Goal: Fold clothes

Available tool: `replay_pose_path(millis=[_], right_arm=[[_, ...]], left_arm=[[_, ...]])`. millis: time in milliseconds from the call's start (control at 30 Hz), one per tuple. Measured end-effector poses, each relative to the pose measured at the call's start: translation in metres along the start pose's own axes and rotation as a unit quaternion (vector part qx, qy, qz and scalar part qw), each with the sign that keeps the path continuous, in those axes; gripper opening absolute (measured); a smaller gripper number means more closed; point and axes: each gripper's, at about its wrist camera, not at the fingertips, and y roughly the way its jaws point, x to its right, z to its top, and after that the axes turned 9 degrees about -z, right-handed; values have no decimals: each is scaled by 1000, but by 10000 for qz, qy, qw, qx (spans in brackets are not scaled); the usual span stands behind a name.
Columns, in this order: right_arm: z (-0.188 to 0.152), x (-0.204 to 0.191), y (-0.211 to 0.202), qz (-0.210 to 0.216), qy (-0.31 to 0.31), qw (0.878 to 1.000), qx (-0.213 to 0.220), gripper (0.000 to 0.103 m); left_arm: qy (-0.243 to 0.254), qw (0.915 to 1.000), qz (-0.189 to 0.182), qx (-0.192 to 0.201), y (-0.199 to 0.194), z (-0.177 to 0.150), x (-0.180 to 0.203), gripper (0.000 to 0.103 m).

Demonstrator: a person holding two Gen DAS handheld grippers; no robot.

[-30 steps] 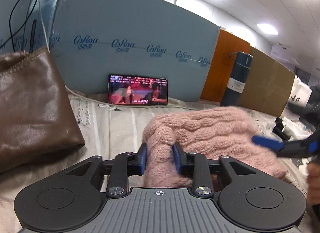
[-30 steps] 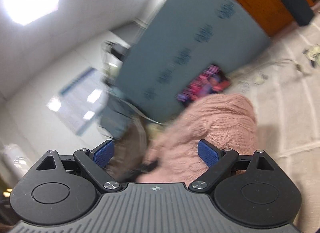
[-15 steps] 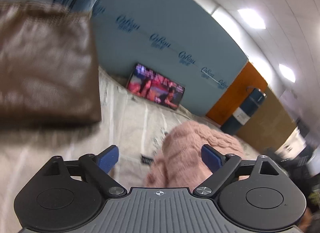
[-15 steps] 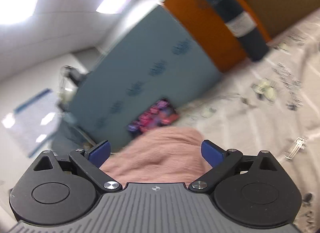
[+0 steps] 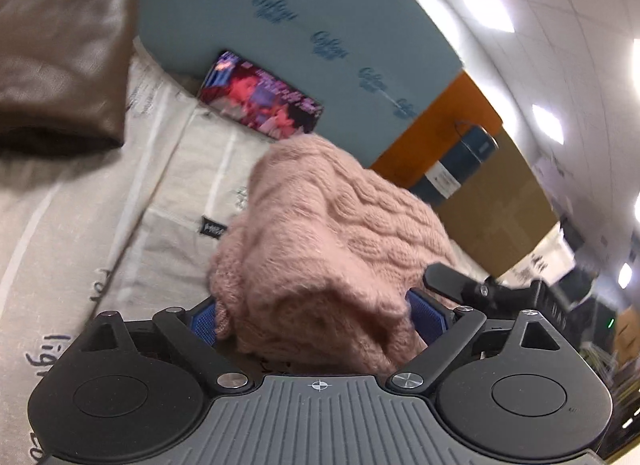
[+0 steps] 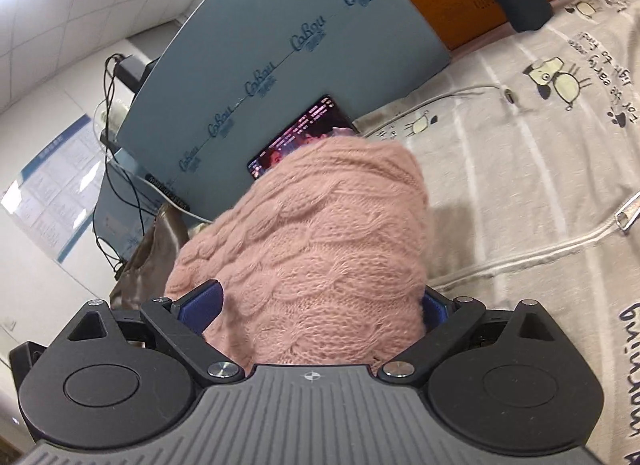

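A pink cable-knit sweater (image 5: 340, 225) lies bunched in a thick bundle on the printed sheet (image 5: 100, 225). My left gripper (image 5: 314, 317) stands wide, its blue pads (image 5: 202, 321) on either side of the bundle's near end and the knit filling the gap without being squeezed. From the opposite side, my right gripper (image 6: 318, 307) is just as wide around the sweater (image 6: 320, 225), its right pad partly hidden by knit. One black finger (image 5: 444, 277) of the right gripper shows past the bundle in the left wrist view.
A brown leather bag (image 5: 60, 45) sits at the left of the sheet. A phone (image 5: 260, 101) playing video leans on a blue foam board (image 5: 300, 17). Beyond the bundle stand a dark flask (image 5: 456, 169) and a cardboard box (image 5: 500, 217). A zipper pull (image 6: 624, 217) lies at the right.
The left gripper let go of a pinched sweater fold, opened wide and rolled. Both grippers have closed in, so the bundle now sits between each pair of jaws.
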Motion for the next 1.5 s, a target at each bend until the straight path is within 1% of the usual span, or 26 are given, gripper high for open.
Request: replay_pose_path(millis=[33,67,100,133,167,200,267,300,400,500,633,733,833,933,1033,1200,1333,1367,1400,1467,1500], right_arm=[[0,-1,-1,-5,-20,10000,19,95],[-1,-3,-1,-11,-38,10000,38,90],[0,-4,-3,-17,-20,10000,76,80],[0,-5,-4,-7,-25,9999,107,76],[0,-6,-5,5,-32,9999,136,68],[0,-8,-7,-27,-37,9998,174,61],[0,-16,-11,-70,-106,9997,228,56],[0,-21,-13,-57,-151,9995,259,52],[-3,-39,-19,59,-294,9990,332,48],[-3,-67,-18,270,-545,9975,372,47],[0,-123,0,457,-1114,9921,349,46],[-2,-171,24,420,-1649,9848,355,46],[-7,-213,54,515,-2007,9779,279,45],[-8,-245,83,756,-2131,9740,146,45],[-12,-273,108,941,-2270,9693,75,45],[-20,-305,139,1087,-2302,9670,-105,45],[-23,-324,162,1271,-2382,9629,-33,46],[-23,-326,169,1361,-2427,9605,7,47],[-23,-327,177,1351,-2518,9583,43,49],[-23,-329,193,1310,-2707,9536,115,52],[-22,-328,202,1225,-2719,9545,61,54]], left_arm=[[61,10000,30,52,-2,0,1,87],[122,9999,60,104,-3,-1,2,75],[185,9997,85,163,-5,-1,3,68],[250,9994,89,242,-8,-2,4,59],[310,9990,65,318,-11,-2,5,52],[356,9986,39,392,-14,-2,6,50],[374,9979,-19,524,-22,-2,7,47],[392,9974,-30,603,-27,-1,7,47],[472,9943,-30,954,-46,2,11,47],[669,9868,65,1471,-72,7,13,47],[752,9747,386,2071,-108,16,2,47],[688,9656,701,2410,-131,29,-15,47],[713,9530,1133,2719,-151,40,-27,47],[725,9391,1478,3018,-172,50,-37,47],[735,9279,1791,3185,-188,59,-47,47],[759,9110,2224,3390,-203,73,-64,47],[718,8951,2505,3617,-208,82,-81,47],[699,8905,2576,3685,-208,84,-86,49],[669,8867,2654,3725,-207,86,-92,50],[555,8845,2850,3652,-201,89,-106,60],[488,8833,2926,3630,-199,90,-113,64]])
